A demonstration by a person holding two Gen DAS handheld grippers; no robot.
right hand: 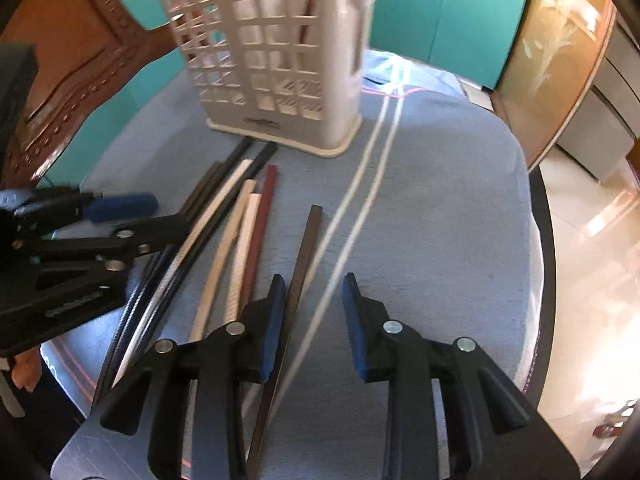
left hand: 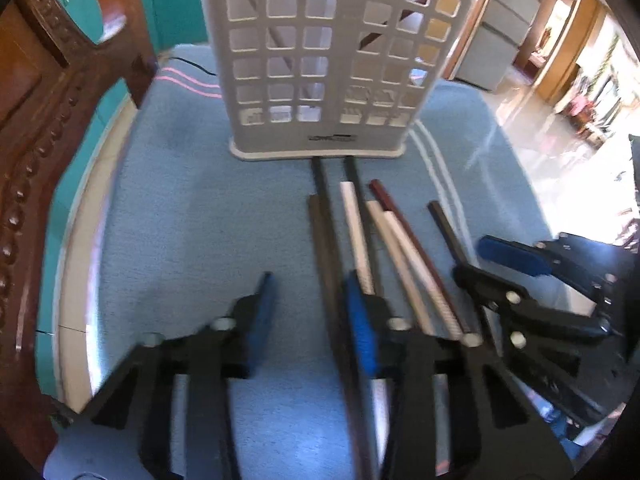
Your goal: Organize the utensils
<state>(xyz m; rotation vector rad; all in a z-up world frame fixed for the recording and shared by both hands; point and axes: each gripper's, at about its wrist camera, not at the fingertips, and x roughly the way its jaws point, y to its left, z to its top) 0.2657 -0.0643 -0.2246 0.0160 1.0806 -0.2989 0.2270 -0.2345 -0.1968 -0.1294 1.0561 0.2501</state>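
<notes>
Several chopsticks lie side by side on a blue cloth: black (left hand: 320, 188), white (left hand: 354, 220), cream (left hand: 390, 240), maroon (left hand: 394, 210) and a dark brown one (right hand: 306, 248) apart to the right. A white lattice utensil holder (left hand: 320, 56) stands upright behind them; it also shows in the right wrist view (right hand: 276, 52). My left gripper (left hand: 310, 300) is open, low over the cloth, its right finger beside a dark chopstick (left hand: 326, 260). My right gripper (right hand: 314, 308) is open, with the dark brown chopstick between its fingers near the left pad.
A carved wooden chair back (left hand: 48, 92) stands at the left. The blue cloth (right hand: 440, 208) with white stripes covers a round table; its edge (right hand: 548, 240) drops off at the right to a shiny floor. Teal cabinets (right hand: 448, 16) are behind.
</notes>
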